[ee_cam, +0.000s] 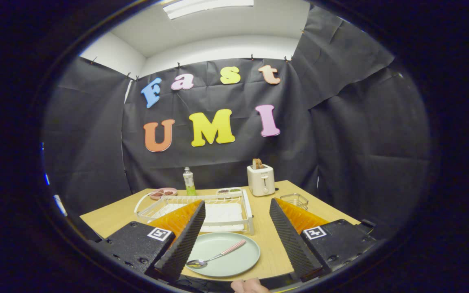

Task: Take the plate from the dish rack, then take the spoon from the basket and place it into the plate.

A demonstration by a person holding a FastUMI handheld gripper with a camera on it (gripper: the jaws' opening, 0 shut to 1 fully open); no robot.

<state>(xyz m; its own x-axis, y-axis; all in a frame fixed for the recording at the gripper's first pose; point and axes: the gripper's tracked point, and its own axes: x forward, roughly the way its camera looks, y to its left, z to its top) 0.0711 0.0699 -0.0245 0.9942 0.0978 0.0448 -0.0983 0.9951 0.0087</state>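
Gripper view | no legible labels | gripper (237, 228) fingers spread, empty | spoon (216, 256) lay on plate (242, 260) between them | dish rack (222, 211), toaster (261, 180), basket (294, 200) beyond

A toaster (261, 180) holding toast stands far on the table (116, 213). Left of it stand a bottle (189, 182) and a pink dish (163, 193), perhaps holding food.

the plate (238, 258) is a pale grey-green, plain all over. the spoon (216, 257) has a shiny silver bowl and a pink handle with a fine white check. the dish rack (202, 205) is white wire. the worktop (271, 248) is light wood grain. the toaster (261, 180) is cream. the small dish (163, 193) at the rack's upper left is pink. the bottle (189, 182) is clear with a green label. the basket (294, 200) is clear with a wire pattern.
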